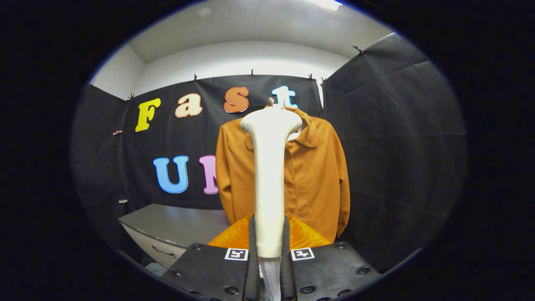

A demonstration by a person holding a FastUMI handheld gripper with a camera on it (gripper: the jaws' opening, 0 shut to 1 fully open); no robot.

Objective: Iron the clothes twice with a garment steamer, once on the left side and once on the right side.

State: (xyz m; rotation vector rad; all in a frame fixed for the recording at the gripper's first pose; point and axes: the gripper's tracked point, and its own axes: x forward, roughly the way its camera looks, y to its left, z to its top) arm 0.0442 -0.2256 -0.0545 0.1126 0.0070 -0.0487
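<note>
A white garment steamer (269,175) stands upright between my fingers, its flat head at the top and its handle running down into the gripper (269,238), which is shut on the handle. Beyond it an orange-brown button shirt (317,175) hangs on a hanger against the booth wall. The steamer covers the middle of the shirt's front, with its head level with the collar. I cannot tell whether the head touches the cloth. An orange translucent part (305,236) shows just behind the fingers at the steamer's base.
A grey cabinet with a drawer handle (167,228) stands low to the left of the shirt. Black cloth walls close in behind and to the right.
</note>
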